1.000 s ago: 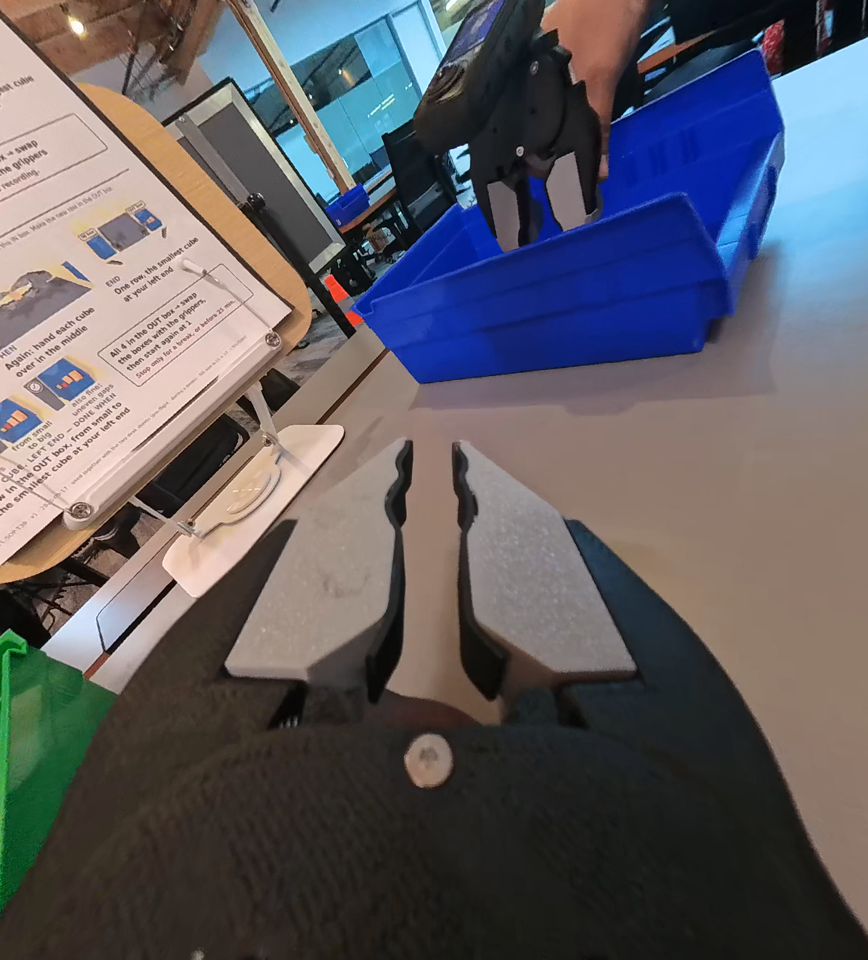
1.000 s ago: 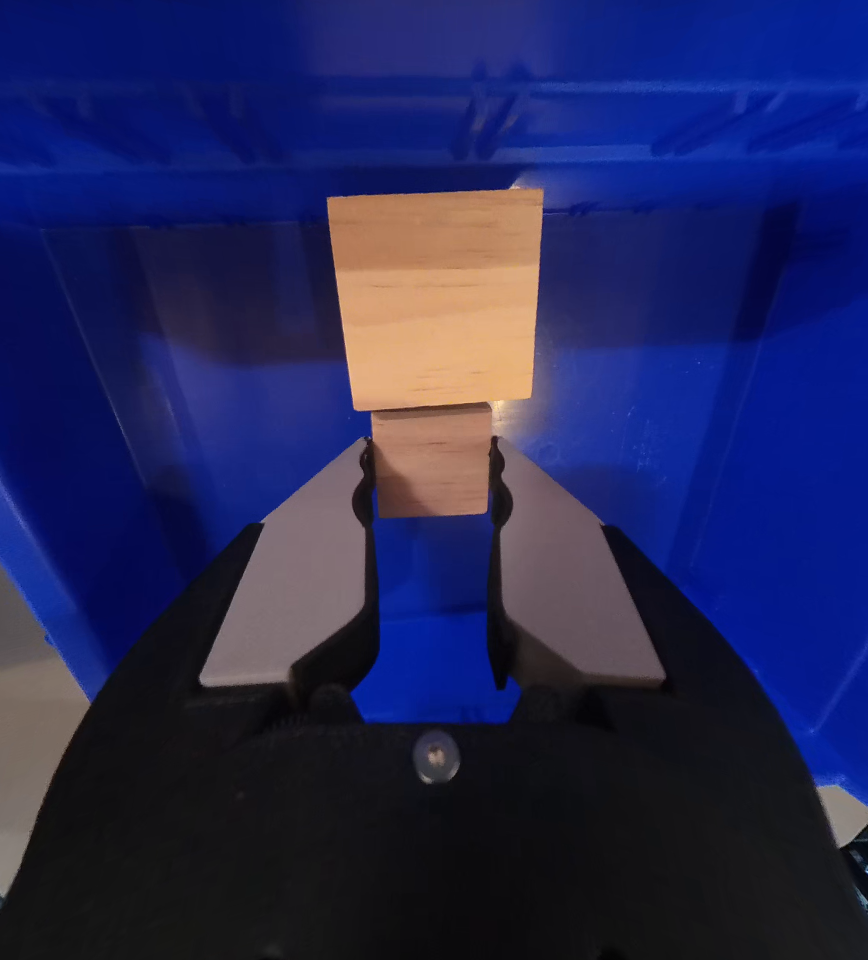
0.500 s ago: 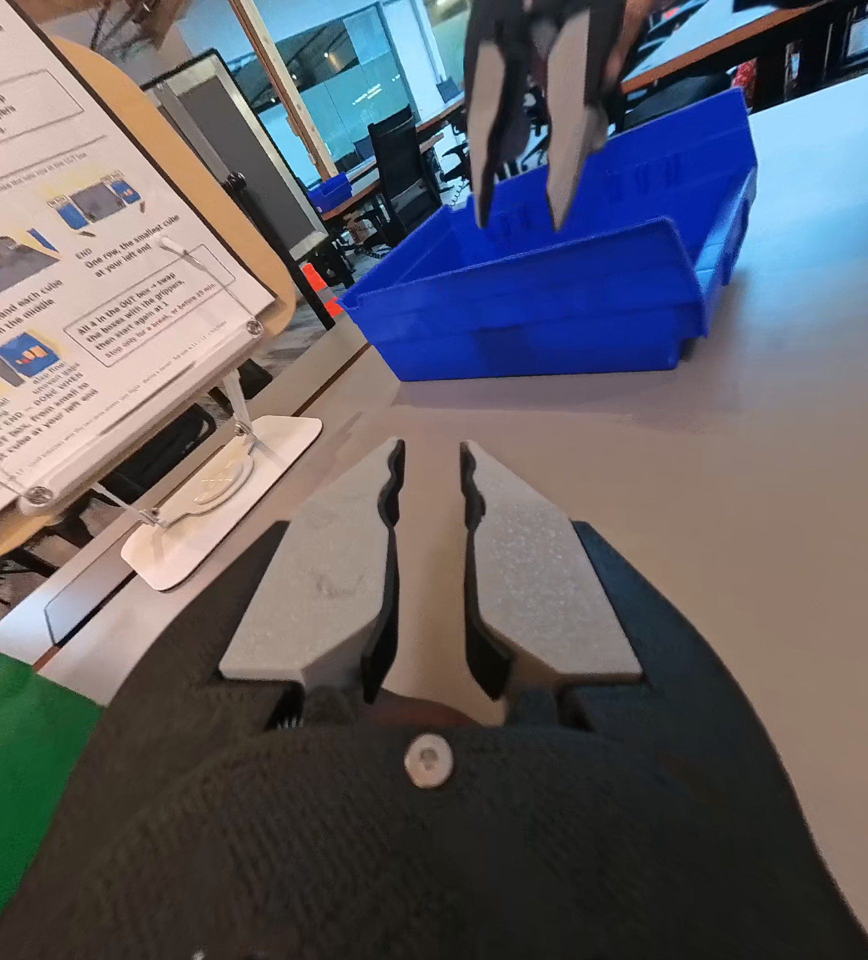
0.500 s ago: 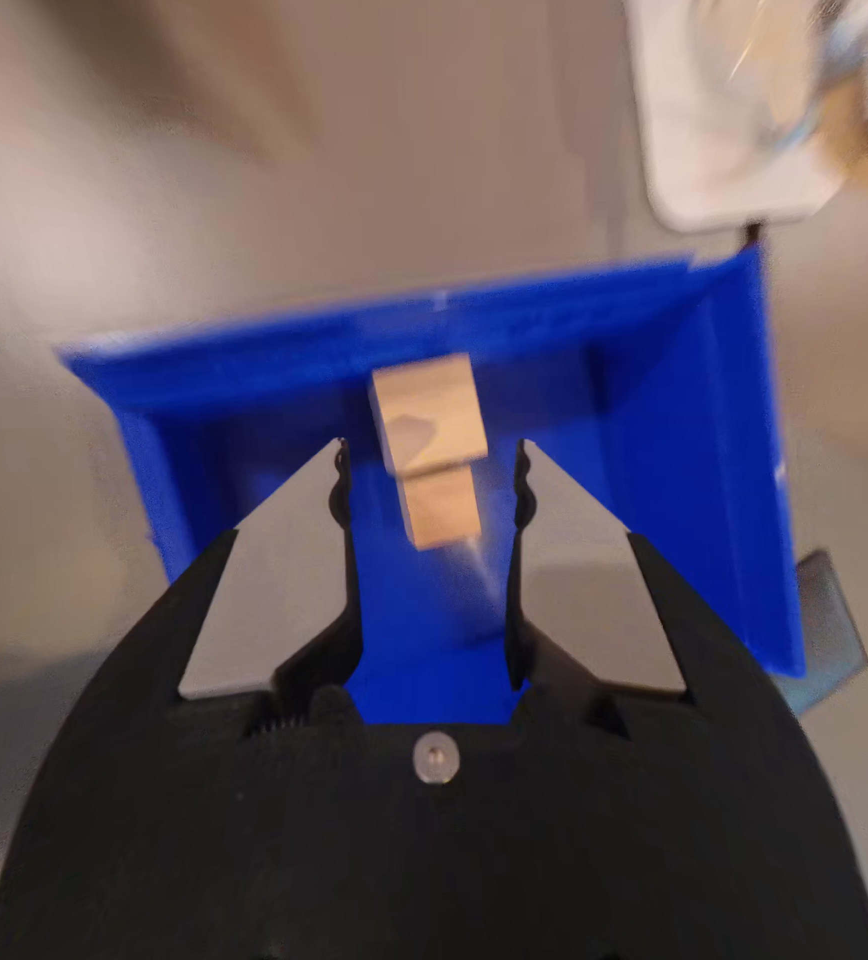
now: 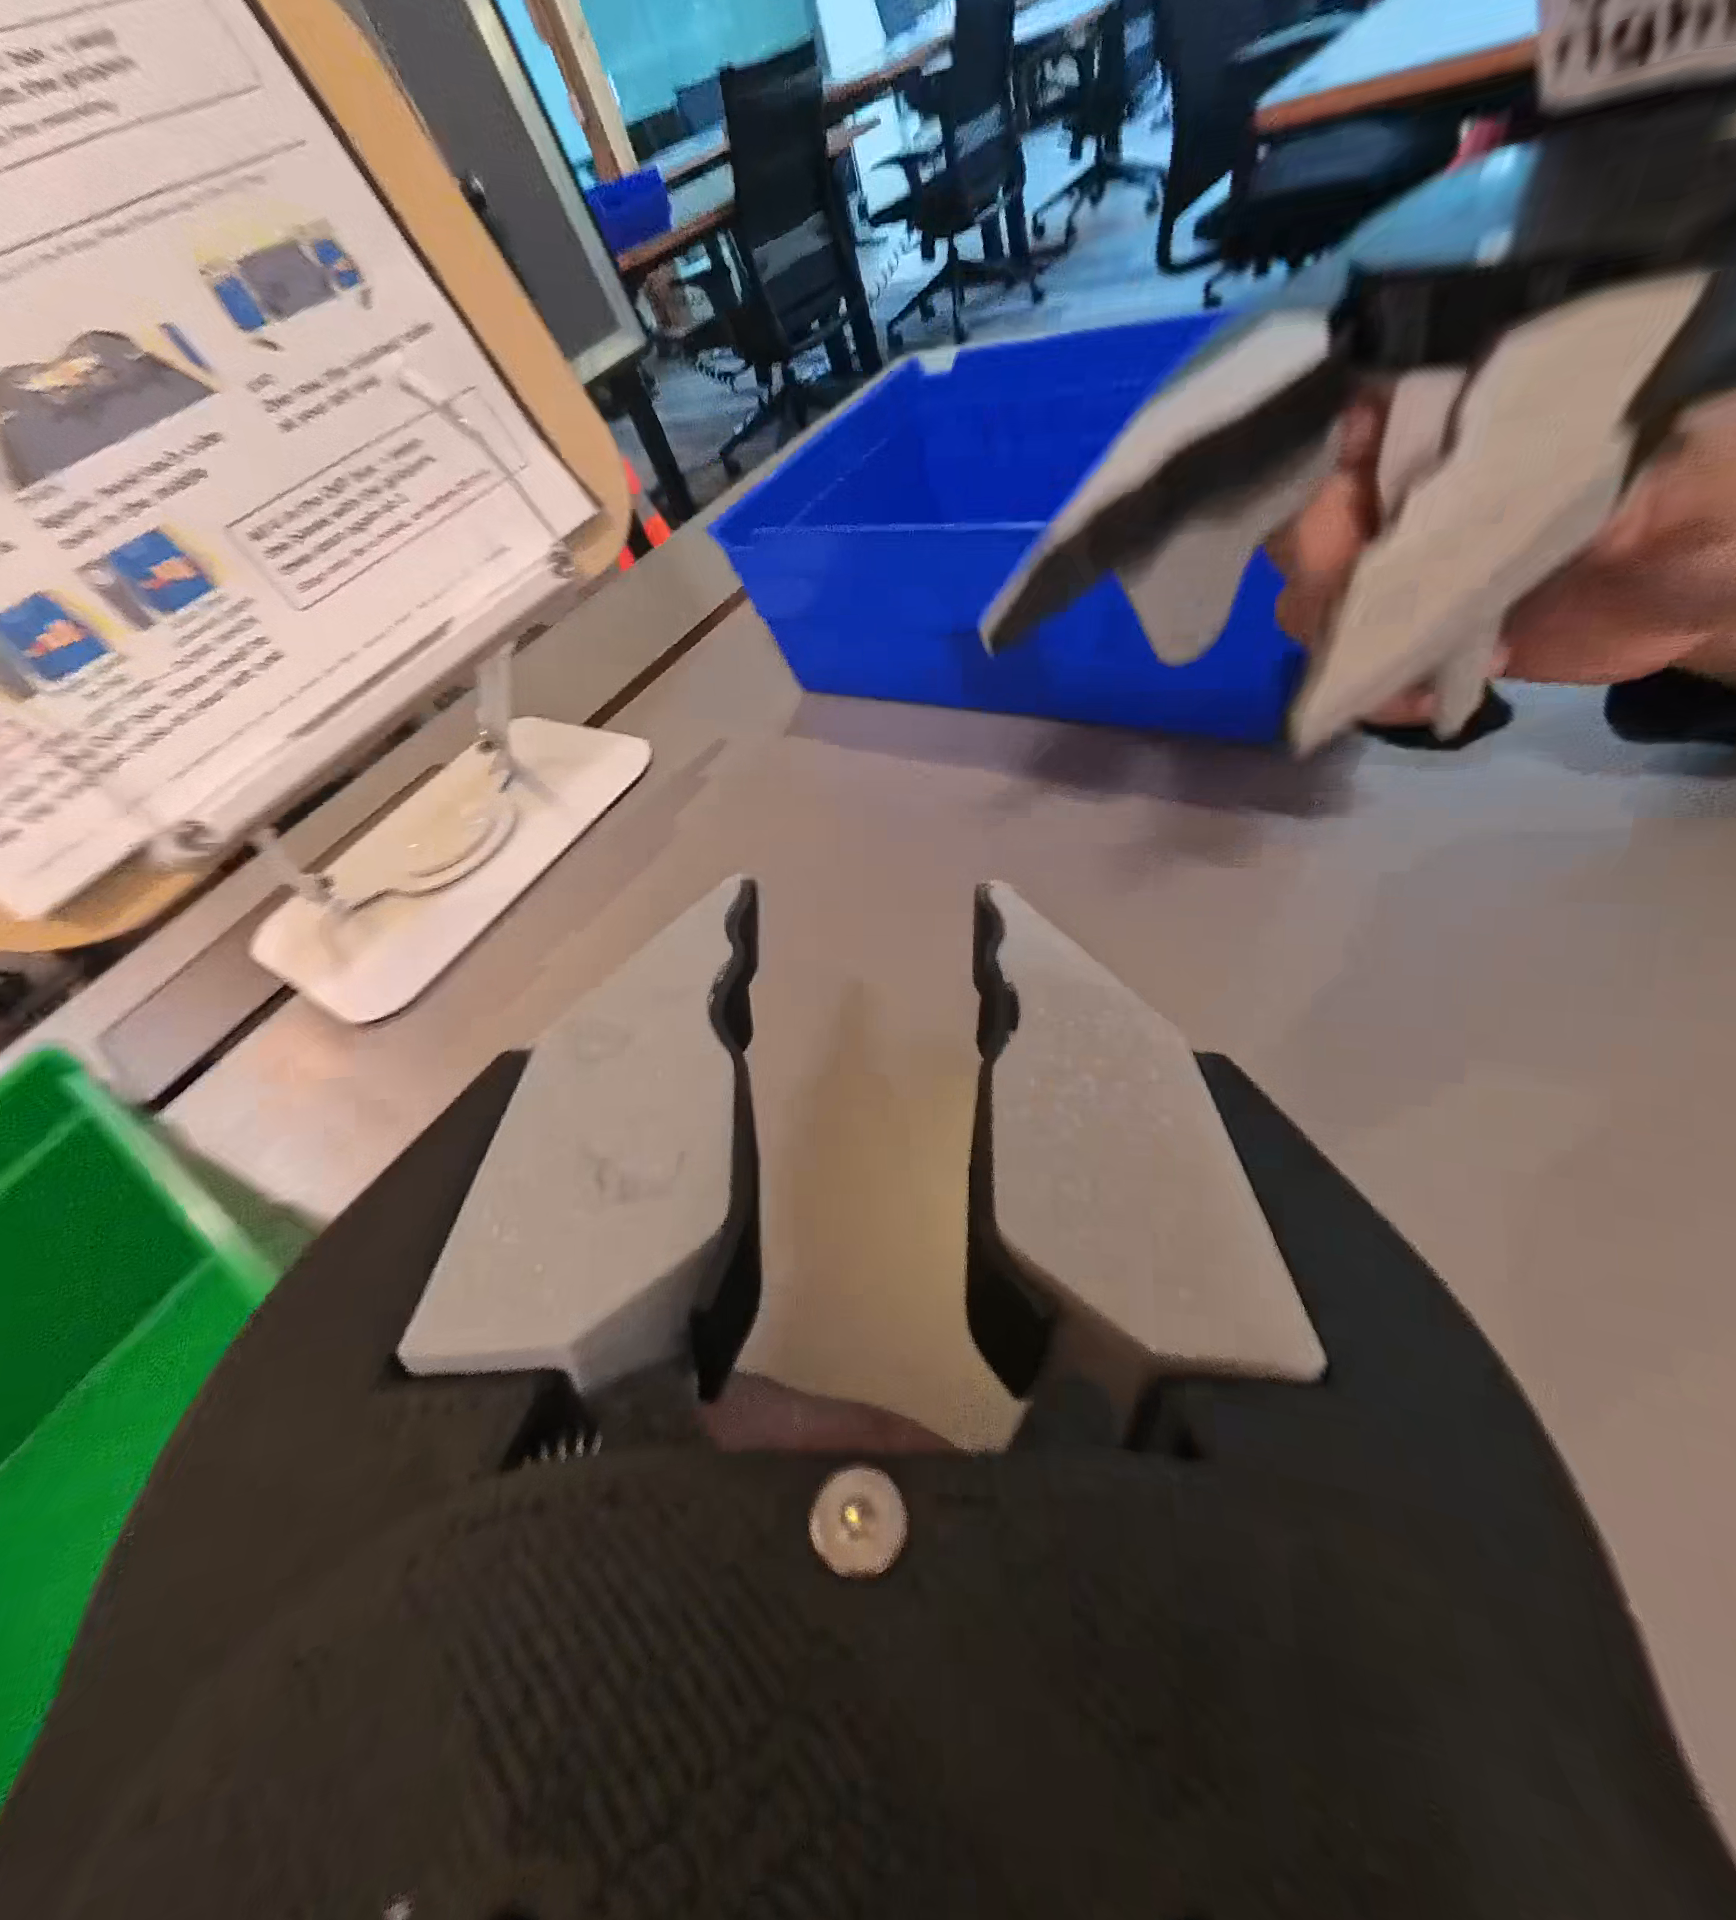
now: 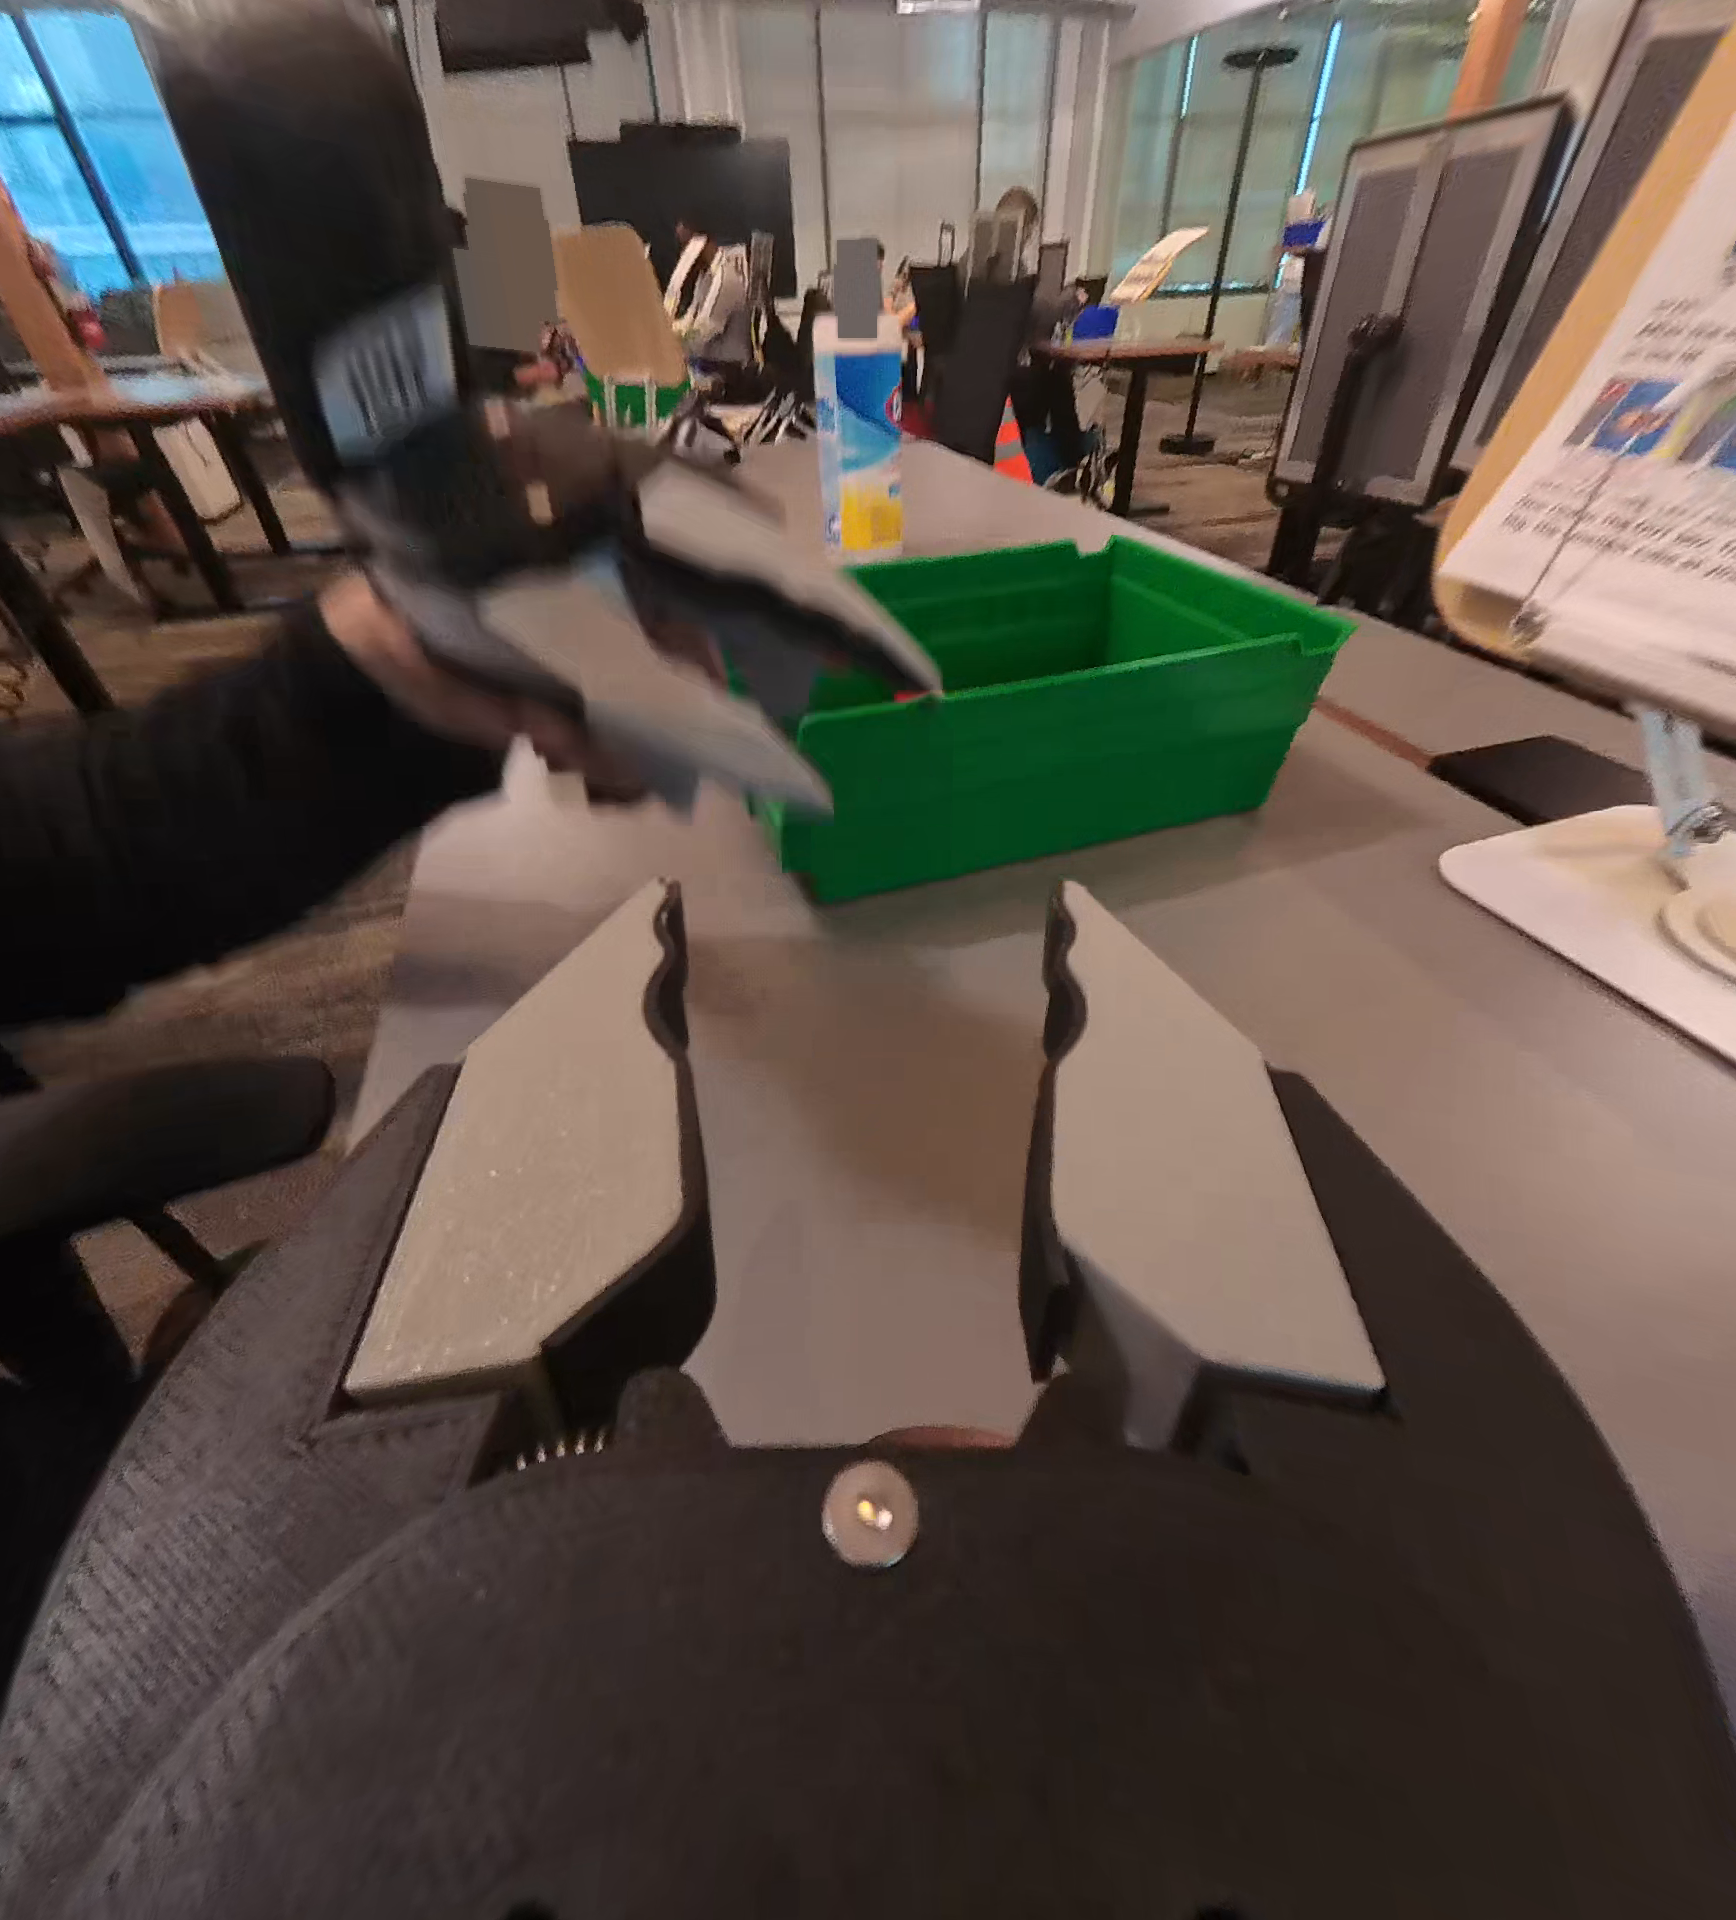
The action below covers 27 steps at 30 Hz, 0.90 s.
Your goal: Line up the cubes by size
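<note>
No cube shows in either view now. My left gripper (image 5: 864,904) is open and empty, low over the grey table (image 5: 1415,1091). My right gripper (image 6: 864,899) is open wider and also empty. The two grippers point toward each other above the middle of the table. The right one shows blurred at the upper right of the left wrist view (image 5: 1144,686), held by a hand. The left one shows blurred at the left of the right wrist view (image 6: 879,746). The blue bin (image 5: 895,582) stands behind the right gripper; its floor is hidden.
A green bin (image 6: 1051,748) stands on the table behind the left gripper, and its corner shows in the left wrist view (image 5: 43,1299). An instruction sheet on a white-footed stand (image 5: 459,862) sits at the table's far edge. A white and blue canister (image 6: 859,447) stands beyond the green bin.
My right gripper let go of the small cube beside the bigger one in the blue bin, lifted out and swung round to face the left gripper. The left jaws opened wider.
</note>
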{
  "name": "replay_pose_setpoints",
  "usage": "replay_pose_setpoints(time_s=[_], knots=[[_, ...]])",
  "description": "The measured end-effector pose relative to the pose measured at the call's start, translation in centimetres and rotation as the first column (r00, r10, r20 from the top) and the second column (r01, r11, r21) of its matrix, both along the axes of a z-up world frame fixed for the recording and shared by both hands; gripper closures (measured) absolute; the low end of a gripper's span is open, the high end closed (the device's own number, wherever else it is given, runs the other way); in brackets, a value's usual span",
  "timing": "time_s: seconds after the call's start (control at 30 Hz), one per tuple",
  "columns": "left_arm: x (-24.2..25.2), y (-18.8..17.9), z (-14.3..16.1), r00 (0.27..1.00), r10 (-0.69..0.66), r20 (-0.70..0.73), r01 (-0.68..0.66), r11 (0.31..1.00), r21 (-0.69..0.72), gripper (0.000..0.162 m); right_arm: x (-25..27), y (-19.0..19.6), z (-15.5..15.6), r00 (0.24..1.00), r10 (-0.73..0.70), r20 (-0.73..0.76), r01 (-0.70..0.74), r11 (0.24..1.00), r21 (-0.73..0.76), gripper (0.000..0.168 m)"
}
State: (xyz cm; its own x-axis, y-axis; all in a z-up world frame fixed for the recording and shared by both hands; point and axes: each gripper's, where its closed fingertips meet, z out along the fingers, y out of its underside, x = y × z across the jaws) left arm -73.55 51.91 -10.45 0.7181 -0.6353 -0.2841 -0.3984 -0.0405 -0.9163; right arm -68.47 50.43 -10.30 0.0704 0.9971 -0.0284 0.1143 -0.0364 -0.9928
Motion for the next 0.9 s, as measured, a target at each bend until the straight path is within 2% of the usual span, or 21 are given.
replay_pose_setpoints(time_s=[0.1, 0.17, 0.27, 0.37, 0.5, 0.63, 0.77, 0.87, 0.9], knots=[[-6.4, 0.6, 2.4, 0.986, 0.053, -0.156, -0.057, 0.998, -0.023, 0.123, -0.8, -0.5, -2.1, 0.999, 0.042, 0.019, -0.041, 0.998, -0.05, 0.1], [-10.7, 1.5, 2.6, 0.969, 0.047, -0.245, -0.074, 0.992, -0.103, 0.123, -0.8, -1.2, -2.3, 0.996, 0.084, 0.021, -0.082, 0.993, -0.089, 0.098], [-16.5, 2.9, 0.5, 0.936, 0.026, -0.35, -0.126, 0.955, -0.267, 0.12, -0.5, -0.8, -2.8, 0.998, 0.056, 0.026, -0.053, 0.995, -0.086, 0.098], [-21.2, 4.6, -2.8, 0.869, 0.029, -0.494, -0.219, 0.917, -0.332, 0.118, -0.4, -0.6, -3.0, 0.998, 0.058, 0.017, -0.056, 0.992, -0.113, 0.098], [-24.2, 4.9, -8.4, 0.726, -0.101, -0.68, -0.287, 0.854, -0.434, 0.119, -0.6, -0.5, -3.7, 0.997, 0.073, 0.031, -0.067, 0.986, -0.154, 0.097], [-26.0, 5.7, -11.2, 0.639, -0.163, -0.751, -0.354, 0.805, -0.476, 0.122, -0.8, -0.8, -4.3, 0.994, 0.089, 0.057, -0.079, 0.985, -0.154, 0.096], [-29.4, 5.5, -13.5, 0.511, -0.239, -0.825, -0.466, 0.73, -0.5, 0.118, -1.0, -1.2, -4.3, 0.993, 0.101, 0.064, -0.091, 0.986, -0.139, 0.096], [-29.7, 6.1, -13.8, 0.527, -0.227, -0.819, -0.485, 0.711, -0.51, 0.124, -0.9, -1.3, -4.1, 0.993, 0.105, 0.058, -0.096, 0.987, -0.132, 0.096], [-29.6, 6.4, -13.7, 0.541, -0.209, -0.815, -0.493, 0.707, -0.508, 0.118, -0.9, -1.3, -4.0, 0.993, 0.105, 0.054, -0.097, 0.986, -0.133, 0.095]])
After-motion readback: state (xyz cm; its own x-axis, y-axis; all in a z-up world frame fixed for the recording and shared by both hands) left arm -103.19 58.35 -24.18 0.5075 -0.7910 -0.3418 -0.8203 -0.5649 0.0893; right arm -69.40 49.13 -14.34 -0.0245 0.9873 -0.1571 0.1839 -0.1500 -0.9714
